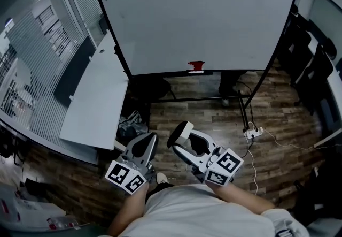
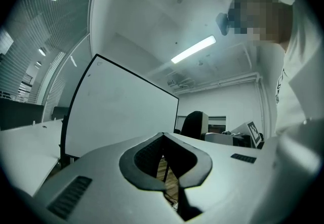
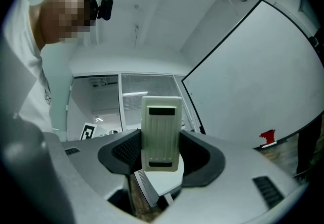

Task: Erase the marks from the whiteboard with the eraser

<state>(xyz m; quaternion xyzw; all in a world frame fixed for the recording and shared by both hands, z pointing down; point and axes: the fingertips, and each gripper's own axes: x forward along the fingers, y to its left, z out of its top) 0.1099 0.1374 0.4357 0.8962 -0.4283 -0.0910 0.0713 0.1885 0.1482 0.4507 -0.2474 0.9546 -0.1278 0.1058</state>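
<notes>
Wood-plank floor [image 1: 214, 118] spreads under the whiteboard [image 1: 197, 16], and short of that whiteboard the right hand-held gripper [image 3: 160, 154] clamps the pale eraser [image 3: 161, 127] upright, while the left hand-held gripper [image 2: 163, 138] is clenched on nothing.

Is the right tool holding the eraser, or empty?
Holding it: the right tool has its jaws closed on the eraser, which sticks out between them.

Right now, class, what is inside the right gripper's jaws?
A cream, ribbed, rectangular plastic eraser, upright, clamped by the right gripper. The jaws cover its gripped sides.
</notes>
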